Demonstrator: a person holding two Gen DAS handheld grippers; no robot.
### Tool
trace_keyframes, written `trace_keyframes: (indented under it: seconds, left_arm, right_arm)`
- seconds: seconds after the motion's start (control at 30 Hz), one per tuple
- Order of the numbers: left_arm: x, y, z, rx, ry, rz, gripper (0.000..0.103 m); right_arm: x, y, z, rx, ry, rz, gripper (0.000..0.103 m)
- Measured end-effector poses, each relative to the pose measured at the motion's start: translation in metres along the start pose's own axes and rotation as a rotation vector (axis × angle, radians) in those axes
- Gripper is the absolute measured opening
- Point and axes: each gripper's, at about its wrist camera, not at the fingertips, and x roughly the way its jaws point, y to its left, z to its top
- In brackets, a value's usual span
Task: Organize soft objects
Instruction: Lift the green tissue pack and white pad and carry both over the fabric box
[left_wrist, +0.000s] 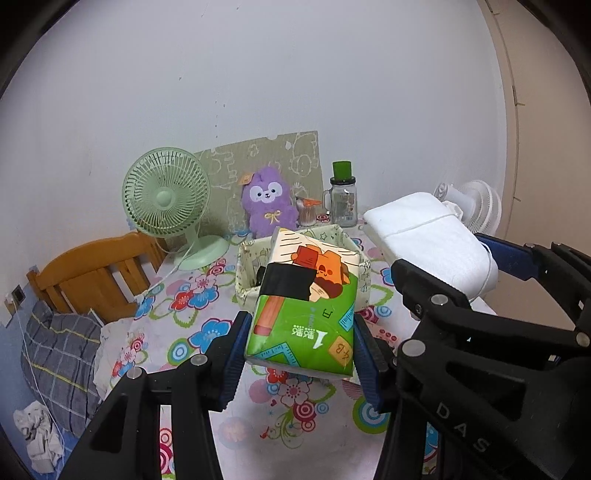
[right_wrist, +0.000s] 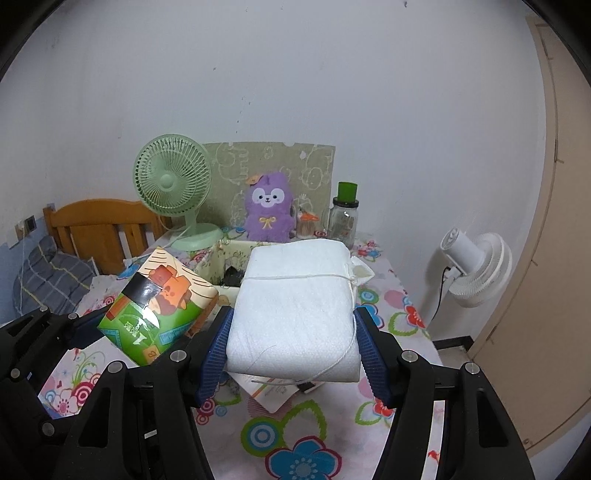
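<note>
My left gripper (left_wrist: 299, 356) is shut on a green and orange tissue pack (left_wrist: 306, 299), held above the table in front of a cream fabric basket (left_wrist: 364, 275). The pack also shows in the right wrist view (right_wrist: 159, 306), at the left. My right gripper (right_wrist: 291, 354) is shut on a white folded cloth bundle tied with string (right_wrist: 295, 306), held above the table just before the basket (right_wrist: 225, 258). The bundle also shows in the left wrist view (left_wrist: 432, 240), to the right of the basket. A dark object lies inside the basket.
A purple plush toy (right_wrist: 267, 206), a green fan (right_wrist: 173, 184), a glass jar with green lid (right_wrist: 345, 214) and a small container stand at the back by the wall. A white fan (right_wrist: 476, 269) stands right of the flowered table (right_wrist: 295, 443). A wooden bed headboard (left_wrist: 92, 273) is left. A paper card lies under the bundle.
</note>
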Motion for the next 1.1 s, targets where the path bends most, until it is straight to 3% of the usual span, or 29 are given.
trace_keyframes:
  seconds: [0.53, 1.1]
  left_arm:
    - [0.016, 0.008, 0.029, 0.007, -0.01, 0.009, 0.054]
    - [0.076, 0.021, 0.058, 0.003, 0.023, -0.003, 0.054]
  right_arm:
    - [0.022, -0.003, 0.031, 0.003, -0.012, 0.003, 0.067]
    - [0.083, -0.004, 0.058, 0.017, 0.028, 0.002, 0.067]
